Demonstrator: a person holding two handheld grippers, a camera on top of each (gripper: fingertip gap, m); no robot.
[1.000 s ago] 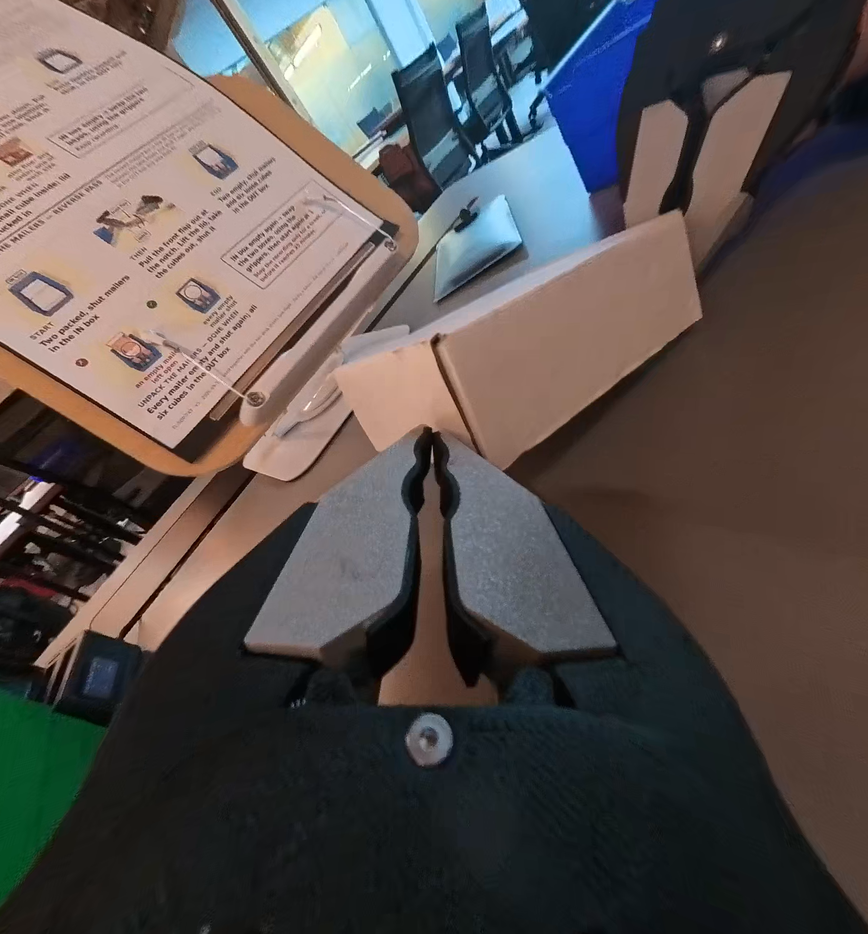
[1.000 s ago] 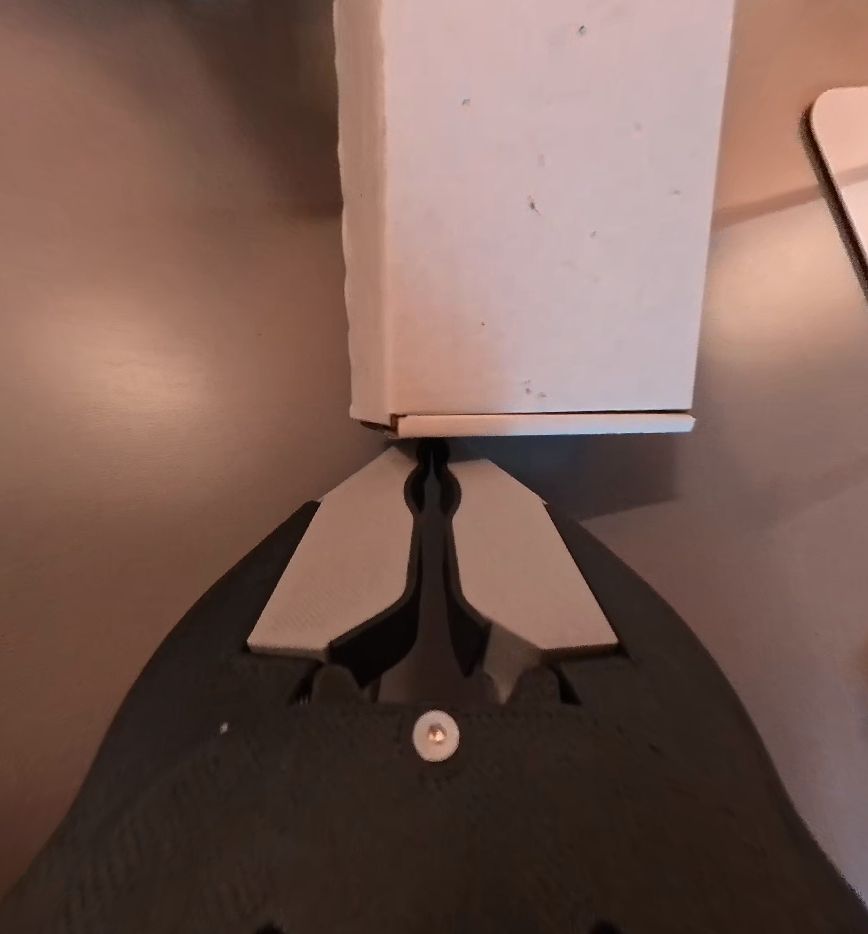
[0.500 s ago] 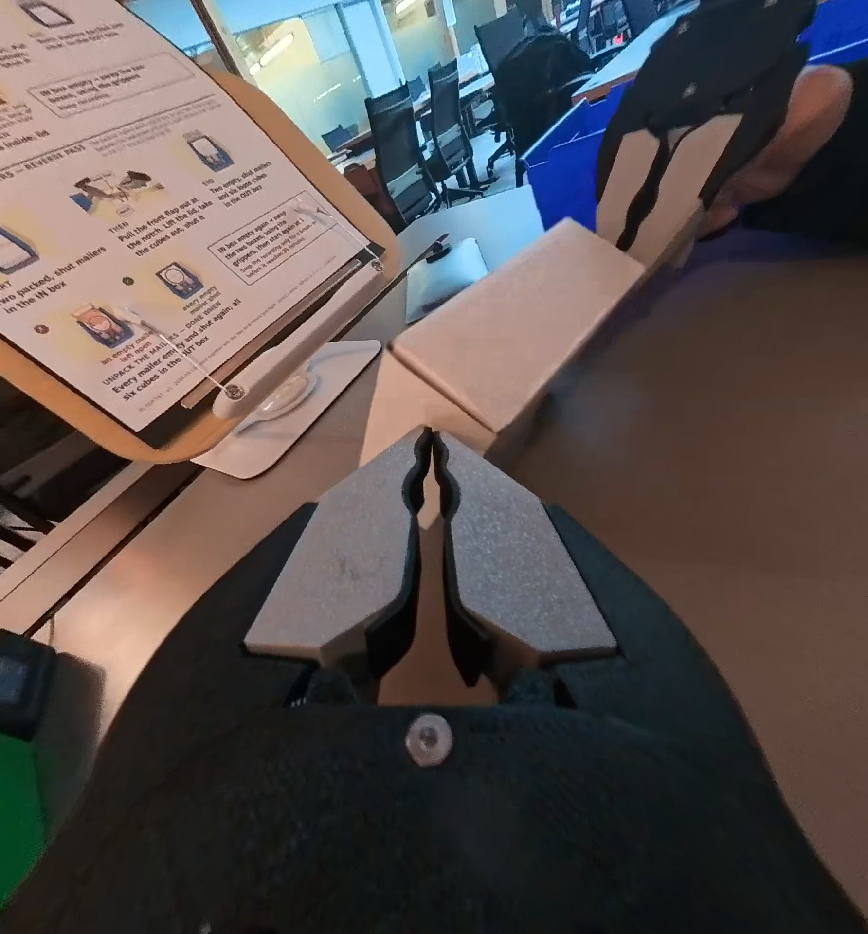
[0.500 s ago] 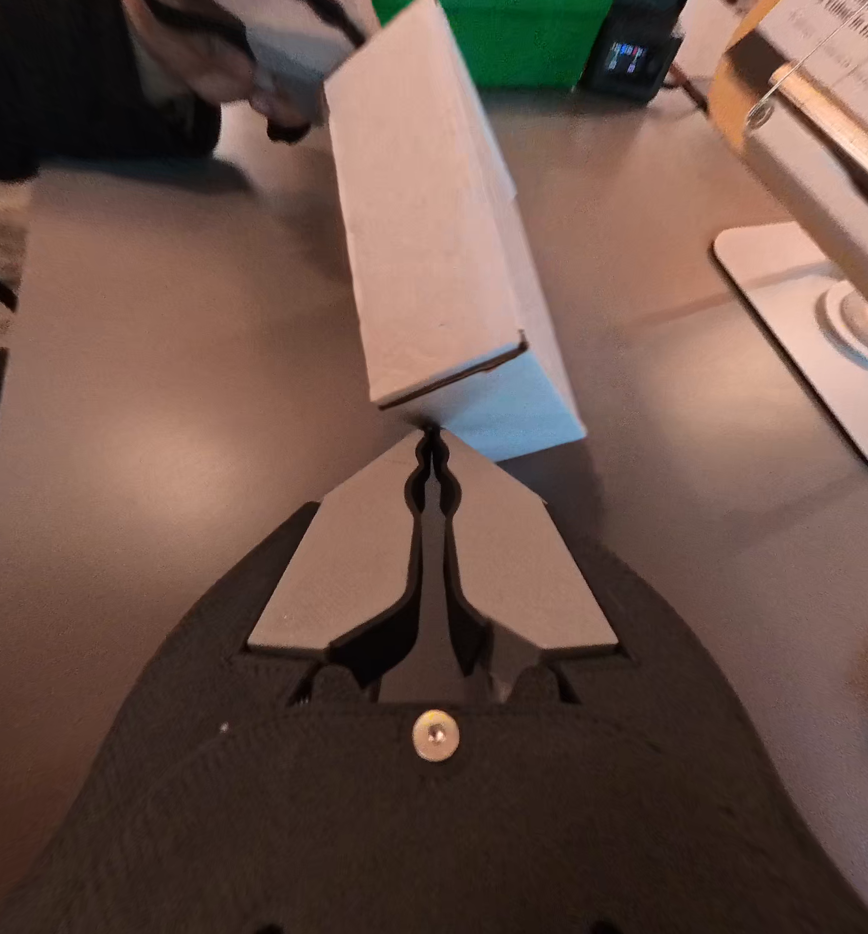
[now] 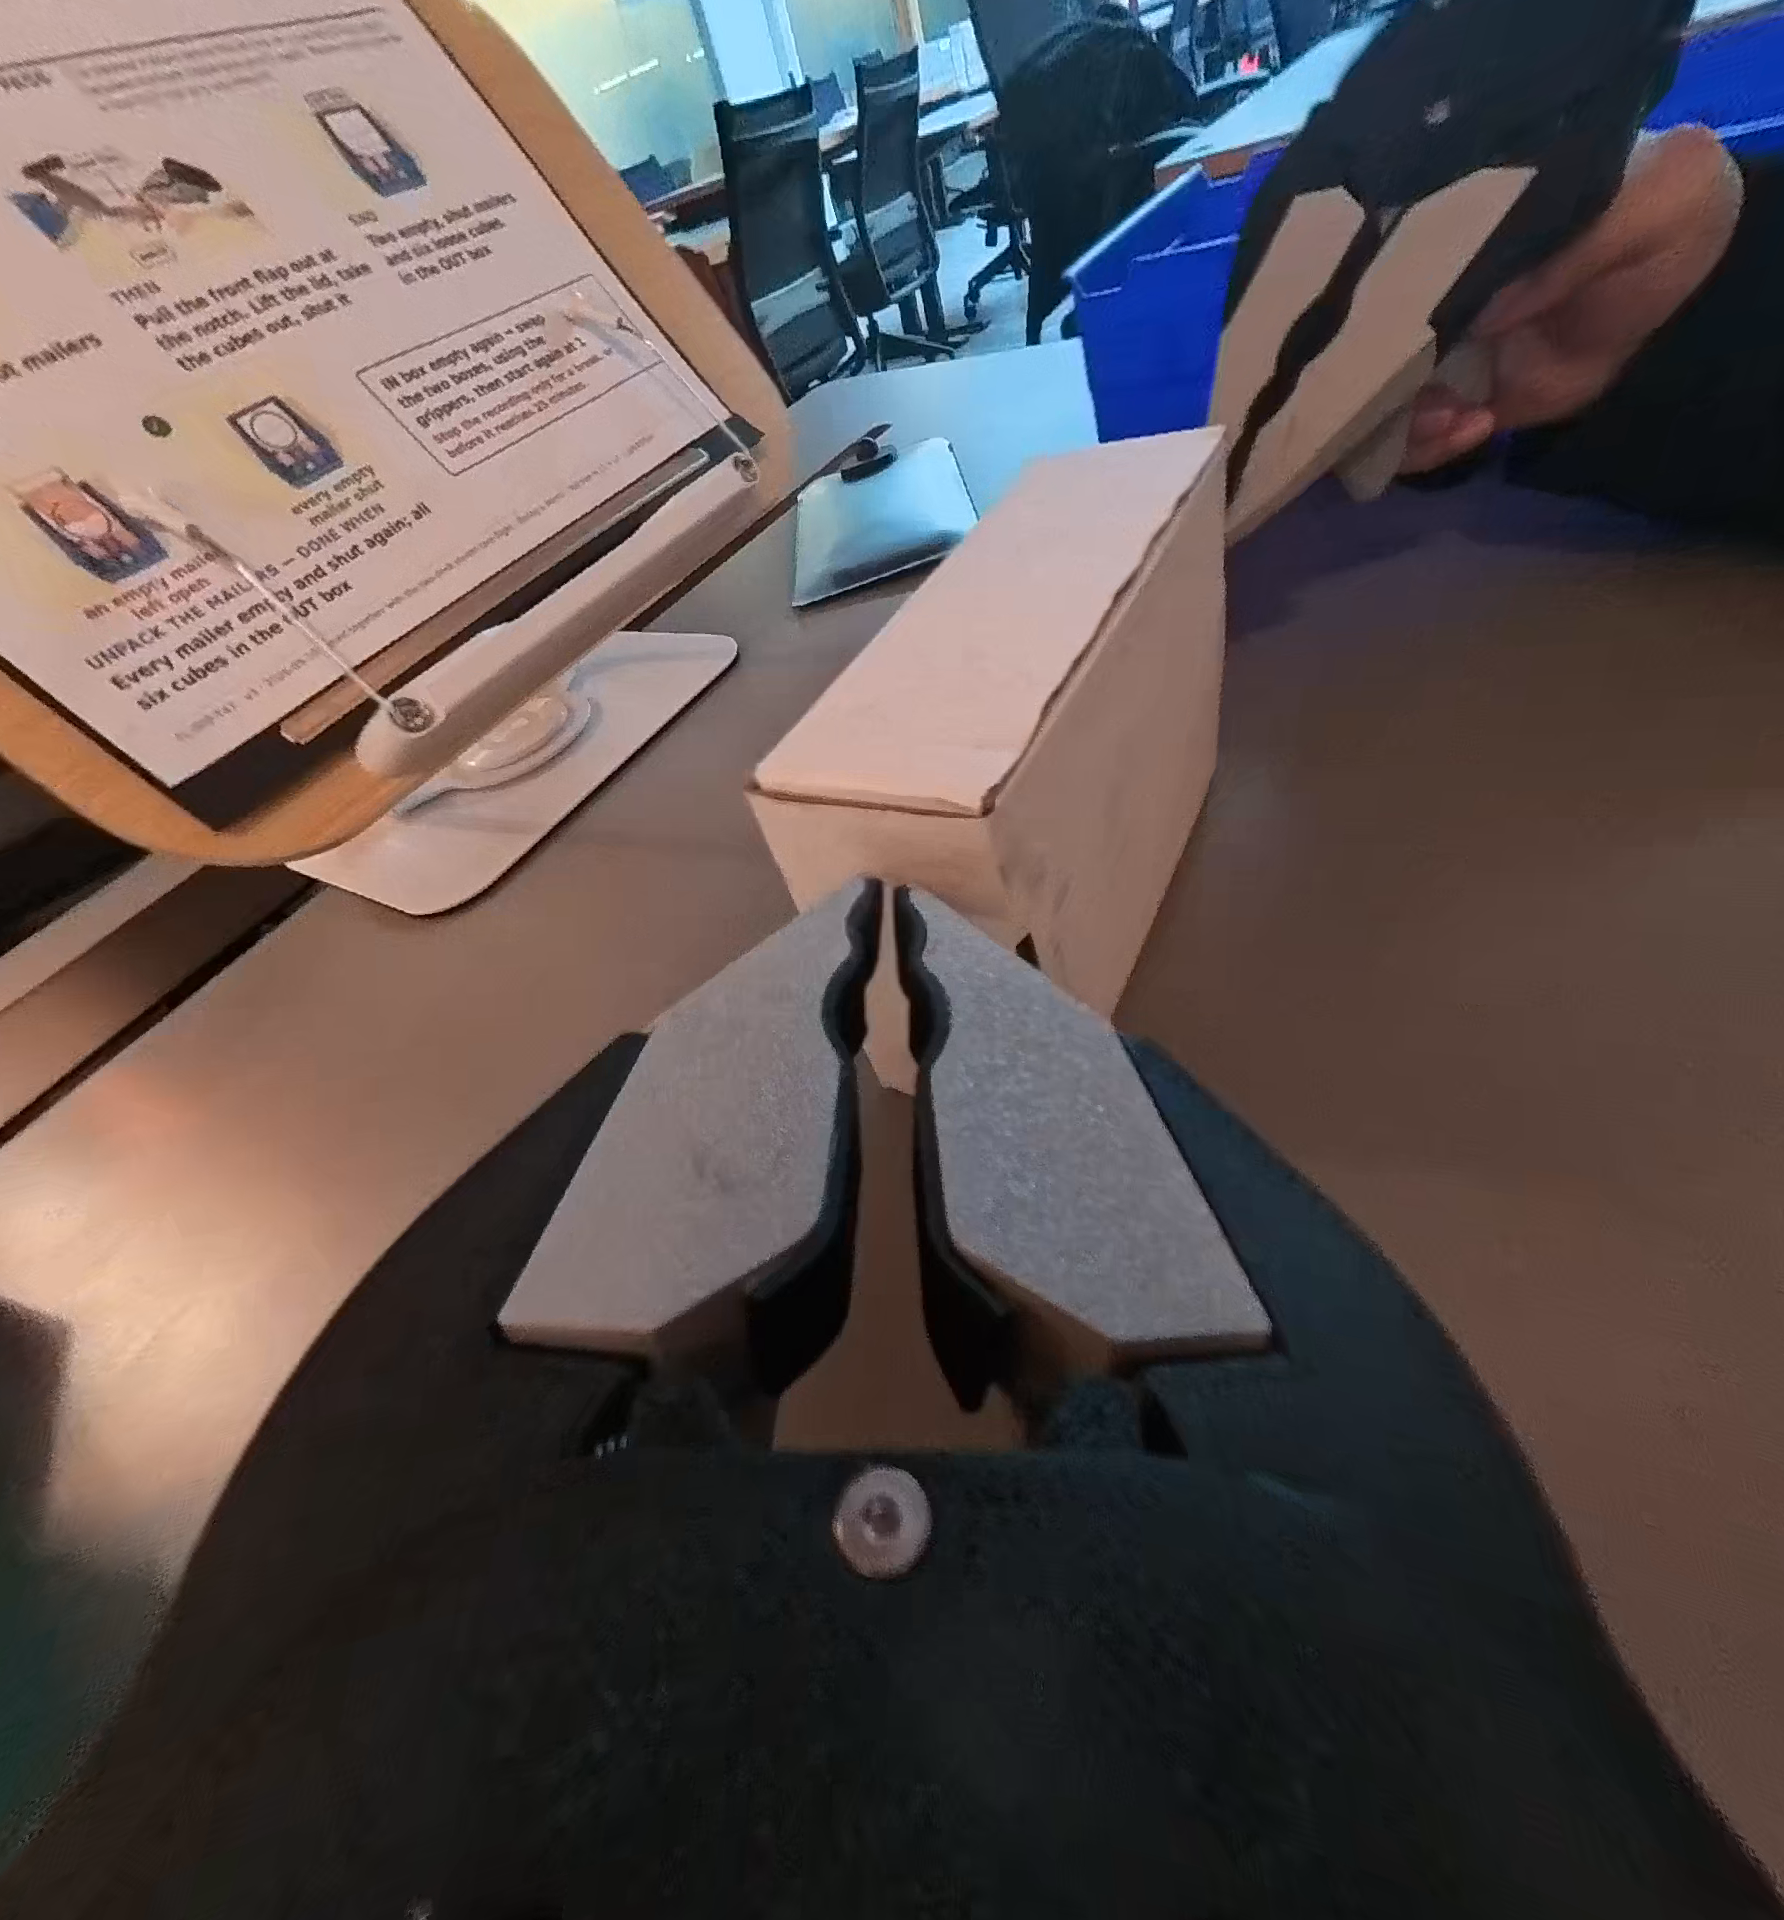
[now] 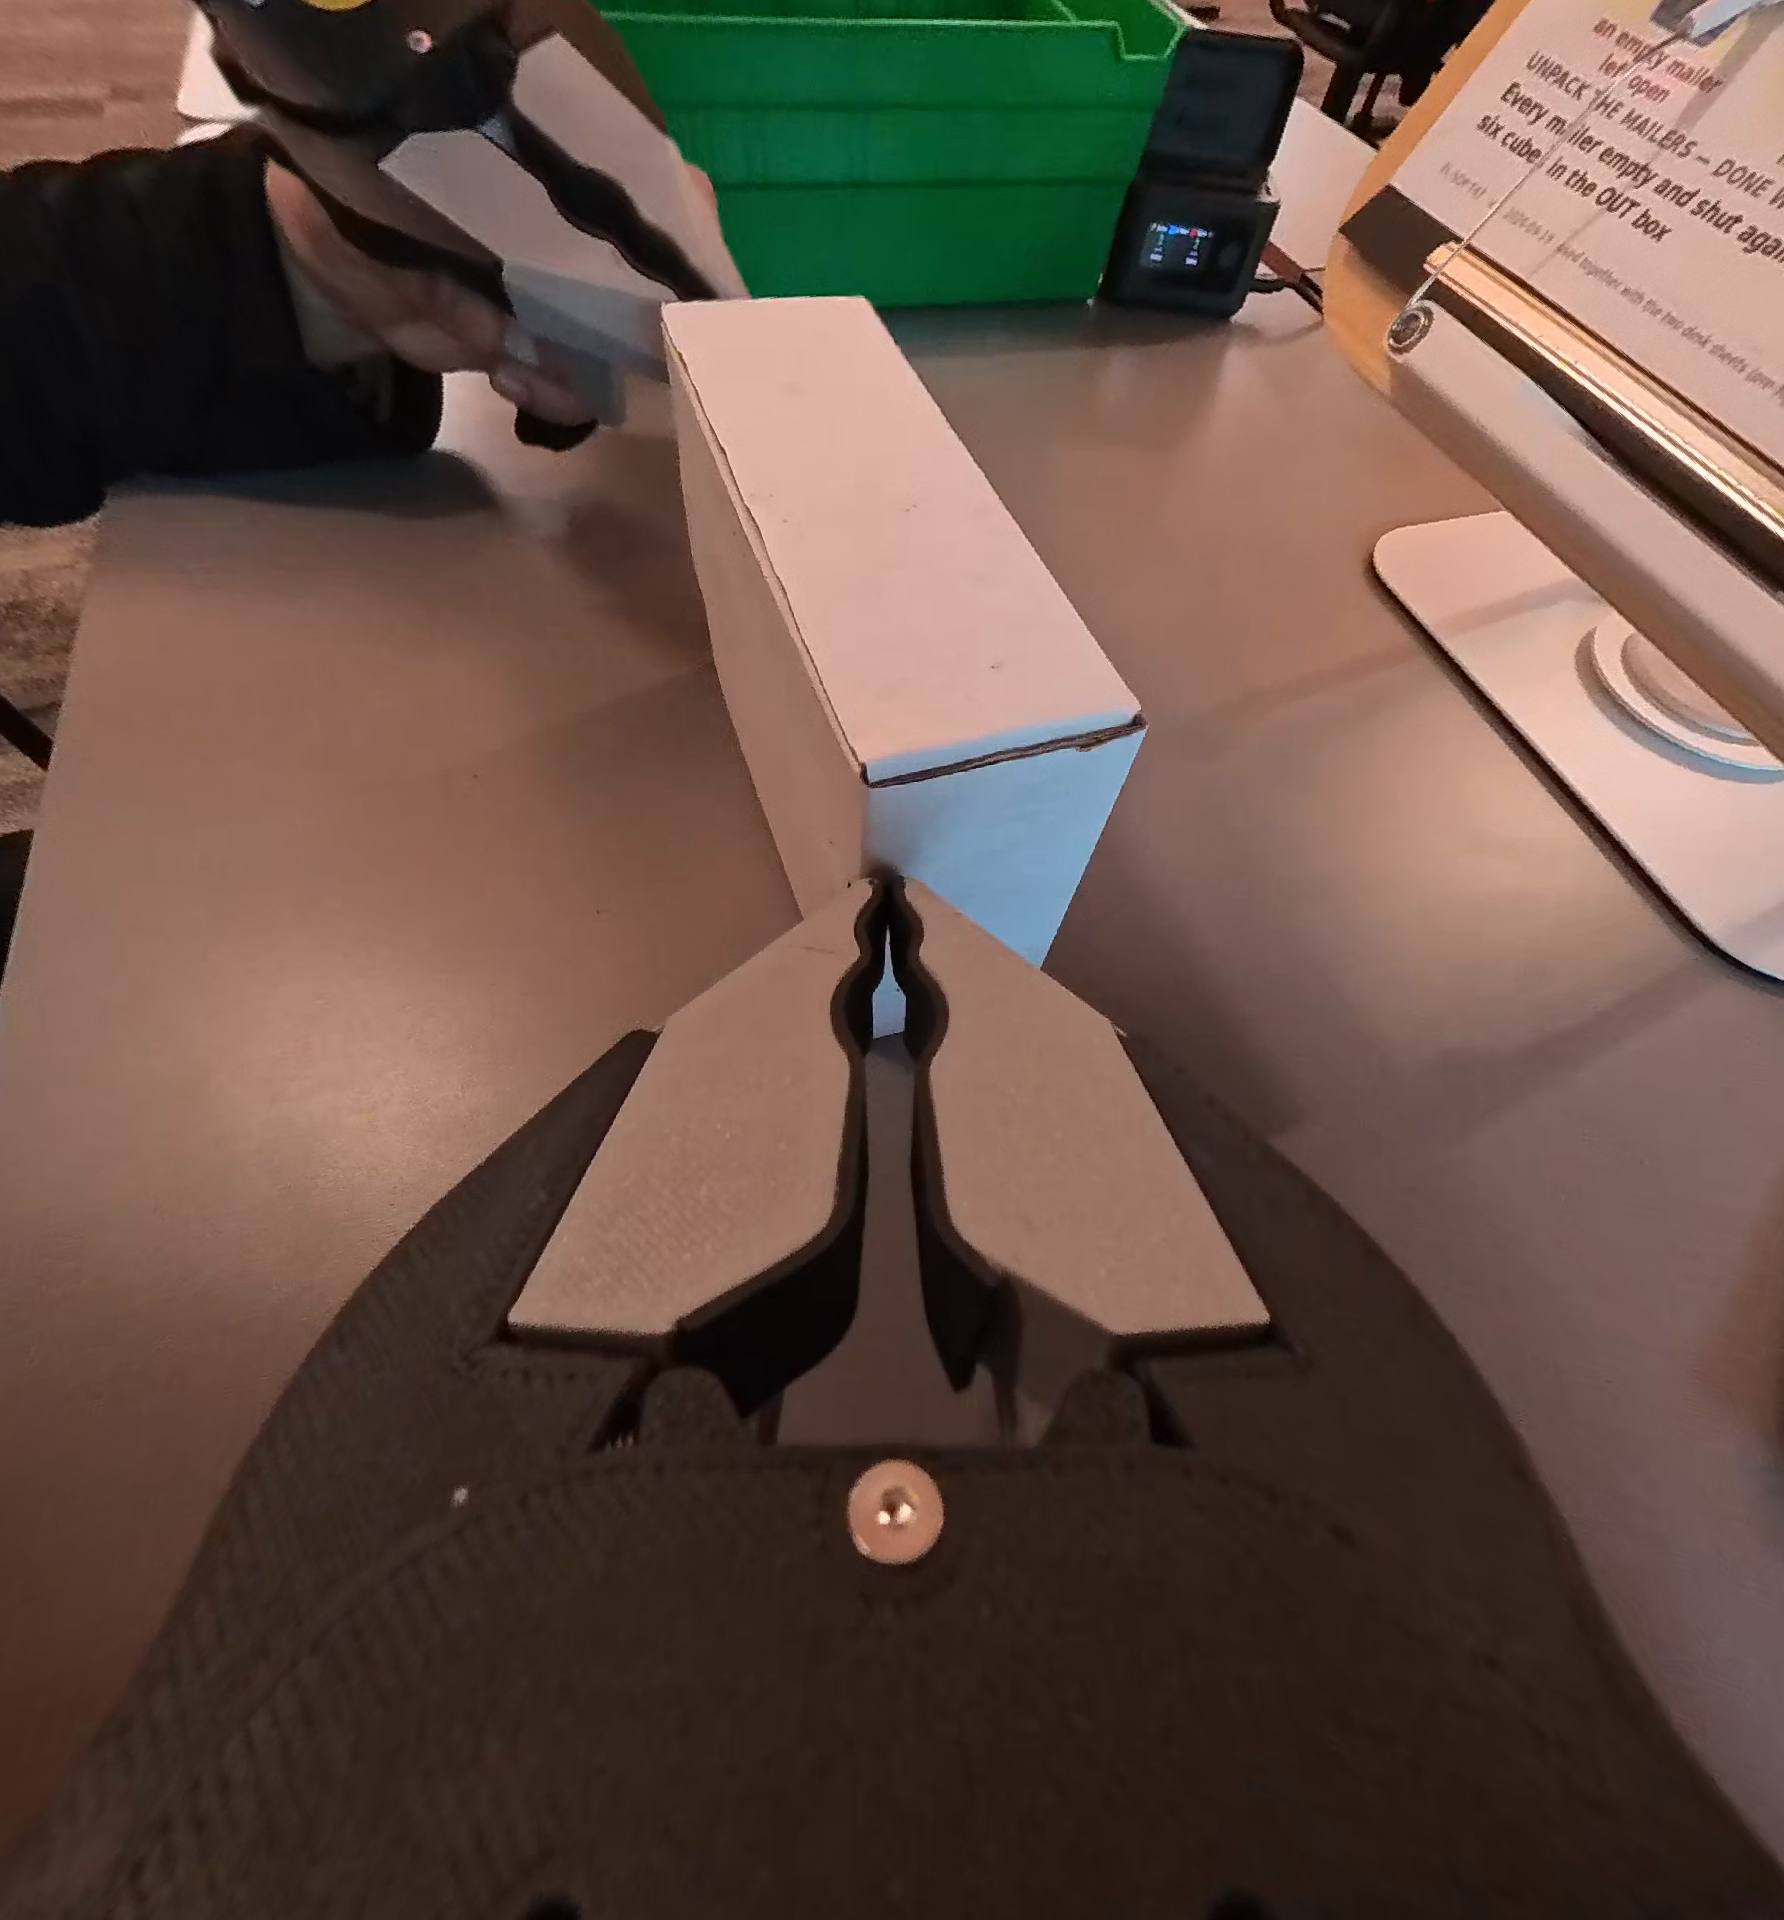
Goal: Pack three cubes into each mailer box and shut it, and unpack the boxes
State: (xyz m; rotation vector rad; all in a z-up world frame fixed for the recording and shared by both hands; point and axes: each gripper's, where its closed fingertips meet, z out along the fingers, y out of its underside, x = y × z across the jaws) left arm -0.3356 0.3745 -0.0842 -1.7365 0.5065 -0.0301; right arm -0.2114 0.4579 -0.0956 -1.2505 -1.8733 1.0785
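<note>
- Mailer box (image 5: pixel 981 665), white and long, lies on the grey table (image 5: pixel 1490 935) with its lid shut. No cubes show.
- Left gripper (image 5: pixel 888 899) sits at one short end of the box. Its two grey fingers are pressed almost together, with only a thin gap at the tips, and they pinch nothing.
- Just past the left tips is the box's near end wall. The pictures do not show clearly if the tips touch it.
- Right gripper (image 6: pixel 888 894) sits at the other short end of the box (image 6: pixel 867 561). Its fingers are also pressed almost together and hold nothing.
- Right tips are at the low corner of that end wall, very close to it. Touching or not, I cannot tell.
- Far ahead of the left gripper, at the far end of the box, the right gripper (image 5: pixel 1314 353) shows again, with a hand (image 5: pixel 1553 343) around its handle.
- Far ahead of the right gripper, up and to the left, the left gripper (image 6: pixel 597 239) shows again over the far end of the box, held by a hand (image 6: pixel 420 312) in a dark sleeve.
- Instruction sheet (image 5: pixel 244 343) on a stand leans to the left of the left gripper.
- Green bin (image 6: pixel 919 135) stands beyond the box, straight ahead of the right gripper, with a small black device (image 6: pixel 1194 197) with a lit screen beside it.
- Blue bin (image 5: pixel 1148 322) stands beyond the box, ahead and right of the left gripper.
</note>
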